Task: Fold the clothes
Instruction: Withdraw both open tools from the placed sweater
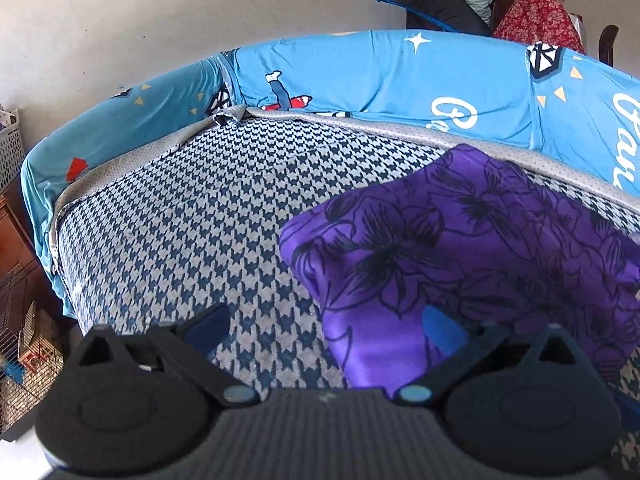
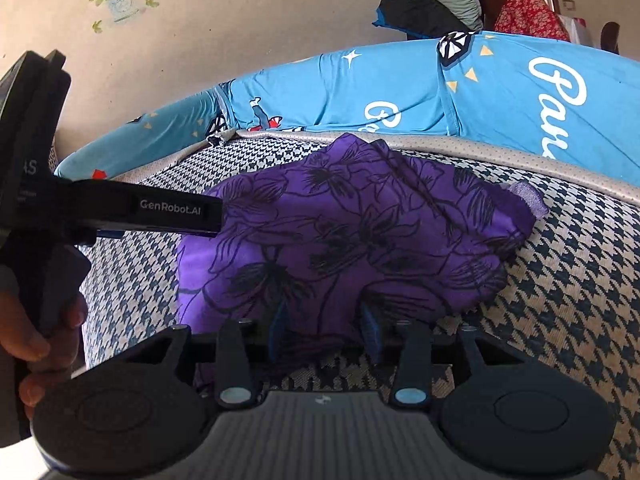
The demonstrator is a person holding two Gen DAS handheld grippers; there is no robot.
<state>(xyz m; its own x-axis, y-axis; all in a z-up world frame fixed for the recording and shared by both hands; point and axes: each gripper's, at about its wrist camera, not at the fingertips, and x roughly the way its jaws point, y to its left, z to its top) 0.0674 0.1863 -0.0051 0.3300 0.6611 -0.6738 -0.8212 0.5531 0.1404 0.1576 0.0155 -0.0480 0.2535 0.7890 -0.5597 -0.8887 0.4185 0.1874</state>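
Holding: you gripped a hand-held gripper in each hand over the bed, with the purple garment (image 2: 344,240) lying between them on the houndstooth cover (image 1: 180,216).
Right hand-held gripper (image 2: 325,330): its blue fingertips (image 2: 370,332) were drawn in close on a bunched near edge of the purple garment, and the cloth sat between them.
Left hand-held gripper (image 1: 328,330): its jaws stood spread wide; one blue fingertip (image 1: 442,328) rested over the garment's near left corner, the other hung above the bare houndstooth cover, and nothing lay pinched between them.
Your left hand (image 2: 36,336): it wrapped the handle of the left tool, seen at the left edge of the right wrist view.
Purple garment: it lay in a rumpled, partly folded heap with dark flower outlines, its far edge reaching the grey border strip (image 2: 500,152) of the cover.
Behind: a bright blue printed sheet (image 1: 400,76) ran along the back of the bed against the wall.
Far right: a red flowered cloth (image 1: 536,12) hung beyond the bed.
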